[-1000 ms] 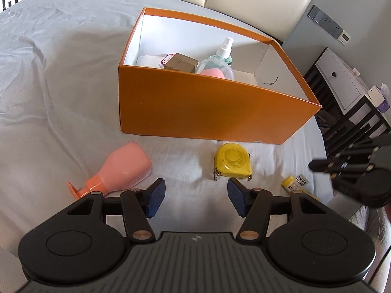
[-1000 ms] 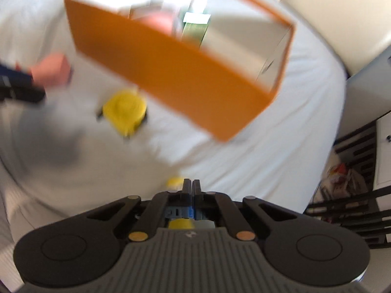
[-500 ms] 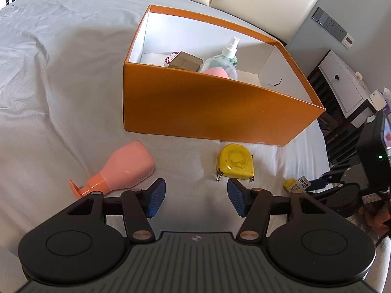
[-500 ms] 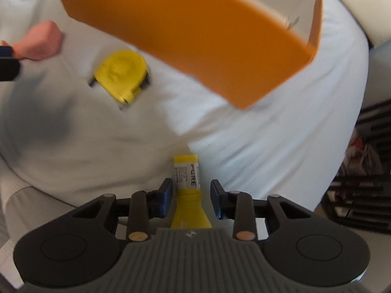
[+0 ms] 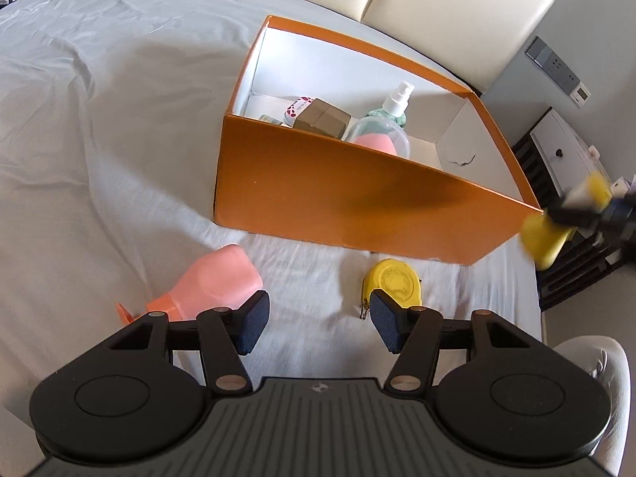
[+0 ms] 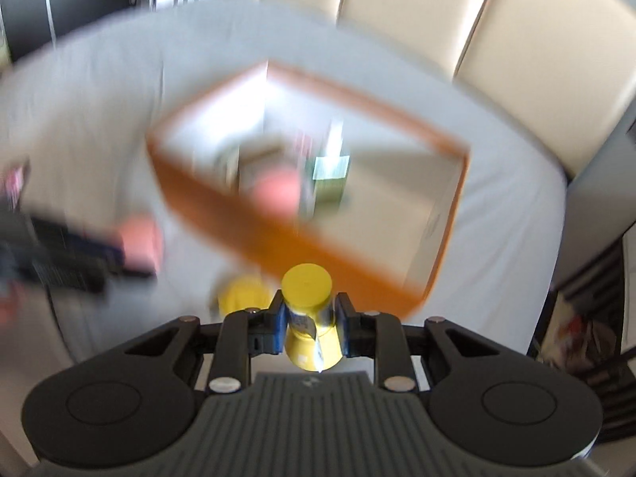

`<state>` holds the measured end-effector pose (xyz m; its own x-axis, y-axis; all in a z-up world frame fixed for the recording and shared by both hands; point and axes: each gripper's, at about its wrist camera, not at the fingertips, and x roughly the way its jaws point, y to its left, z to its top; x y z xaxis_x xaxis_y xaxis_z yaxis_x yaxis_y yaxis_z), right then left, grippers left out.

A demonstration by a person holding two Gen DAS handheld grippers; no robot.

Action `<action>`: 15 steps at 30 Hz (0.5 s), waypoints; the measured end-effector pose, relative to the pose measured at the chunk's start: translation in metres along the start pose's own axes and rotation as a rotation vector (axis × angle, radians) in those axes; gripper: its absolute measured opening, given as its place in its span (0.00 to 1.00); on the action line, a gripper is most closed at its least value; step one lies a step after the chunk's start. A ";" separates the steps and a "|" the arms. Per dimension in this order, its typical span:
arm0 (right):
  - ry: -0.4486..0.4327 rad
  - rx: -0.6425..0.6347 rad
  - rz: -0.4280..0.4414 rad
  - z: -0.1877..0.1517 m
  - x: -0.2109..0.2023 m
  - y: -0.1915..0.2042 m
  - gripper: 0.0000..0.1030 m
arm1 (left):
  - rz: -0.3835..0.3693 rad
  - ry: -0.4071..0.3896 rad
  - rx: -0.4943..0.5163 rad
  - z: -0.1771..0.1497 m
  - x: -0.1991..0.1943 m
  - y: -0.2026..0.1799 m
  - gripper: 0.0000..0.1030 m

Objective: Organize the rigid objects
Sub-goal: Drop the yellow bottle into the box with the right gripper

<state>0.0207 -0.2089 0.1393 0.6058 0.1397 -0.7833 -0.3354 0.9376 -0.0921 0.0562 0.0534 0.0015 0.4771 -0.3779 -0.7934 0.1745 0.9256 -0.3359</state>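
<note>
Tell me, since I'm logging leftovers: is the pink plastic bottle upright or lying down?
Lying down: the pink plastic bottle rests on its side on the white bedsheet.

We count one orange box (image 5: 357, 194), one pink bottle (image 5: 214, 278), one yellow tape measure (image 5: 393, 282), one yellow bottle (image 6: 308, 318), two grippers (image 5: 316, 320) (image 6: 310, 324).

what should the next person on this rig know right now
Right gripper: shut on the yellow bottle, held in the air in front of the orange box.
Left gripper: open, empty, low over the bed sheet.
Done: spray bottle, brown box and a pink item under a clear dome are in the orange box.
Left: drop the yellow bottle in, then the pink bottle and yellow tape measure, both lying on the sheet.
</note>
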 end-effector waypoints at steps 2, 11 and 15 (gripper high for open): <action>-0.107 0.065 0.001 0.017 -0.015 -0.010 0.23 | 0.002 -0.007 -0.008 0.001 0.001 0.002 0.66; -0.045 0.245 -0.072 0.046 0.067 -0.036 0.23 | 0.023 -0.039 -0.073 0.009 -0.001 0.011 0.64; 0.036 0.281 -0.070 0.031 0.115 -0.034 0.23 | 0.064 -0.002 -0.037 0.023 -0.006 0.012 0.64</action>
<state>0.1242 -0.2144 0.0713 0.5930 0.0646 -0.8026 -0.0771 0.9967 0.0232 0.0753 0.0674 0.0135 0.4880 -0.3175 -0.8131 0.1117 0.9466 -0.3026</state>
